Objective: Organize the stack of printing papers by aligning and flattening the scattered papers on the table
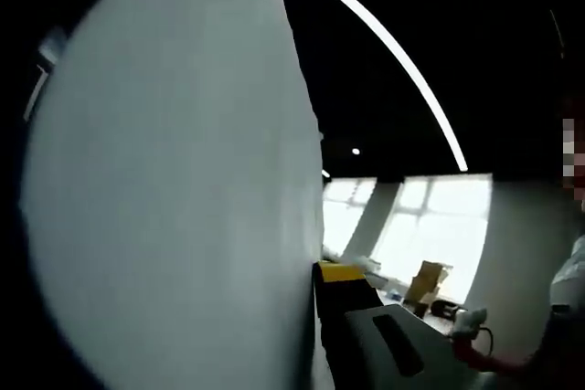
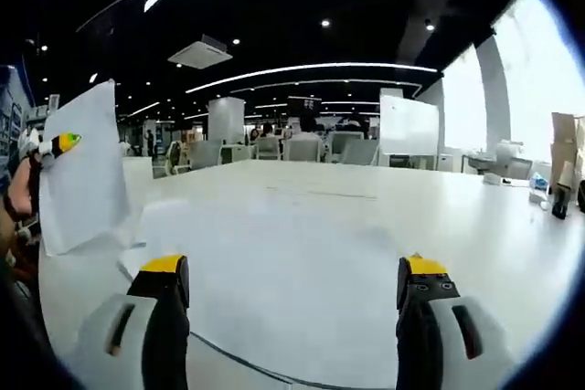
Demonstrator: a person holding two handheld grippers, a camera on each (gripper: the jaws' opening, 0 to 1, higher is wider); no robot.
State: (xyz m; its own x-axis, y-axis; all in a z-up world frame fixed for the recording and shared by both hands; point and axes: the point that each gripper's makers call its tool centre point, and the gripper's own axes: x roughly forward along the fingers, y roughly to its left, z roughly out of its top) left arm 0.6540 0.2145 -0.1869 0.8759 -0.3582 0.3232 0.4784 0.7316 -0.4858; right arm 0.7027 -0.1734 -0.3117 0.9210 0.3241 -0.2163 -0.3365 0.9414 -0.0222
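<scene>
A large white sheet of paper (image 1: 174, 189) stands upright in front of the left gripper view's camera. My left gripper (image 1: 322, 273) is shut on its edge. One yellow-tipped jaw shows beside the sheet and the other is hidden behind it. In the right gripper view the same paper (image 2: 82, 171) hangs at the far left, above the table, pinched by the left gripper (image 2: 57, 145). My right gripper (image 2: 294, 271) is open, jaws wide apart over the white table (image 2: 366, 216). A flat sheet (image 2: 274, 299) lies on the table between and beyond its jaws.
A cardboard box (image 2: 564, 148) and small items (image 2: 558, 200) sit at the table's right end. Chairs (image 2: 302, 148) and a whiteboard (image 2: 407, 130) stand behind the table. A person's sleeve (image 1: 571, 289) and a white tool (image 1: 469, 321) show at the right of the left gripper view.
</scene>
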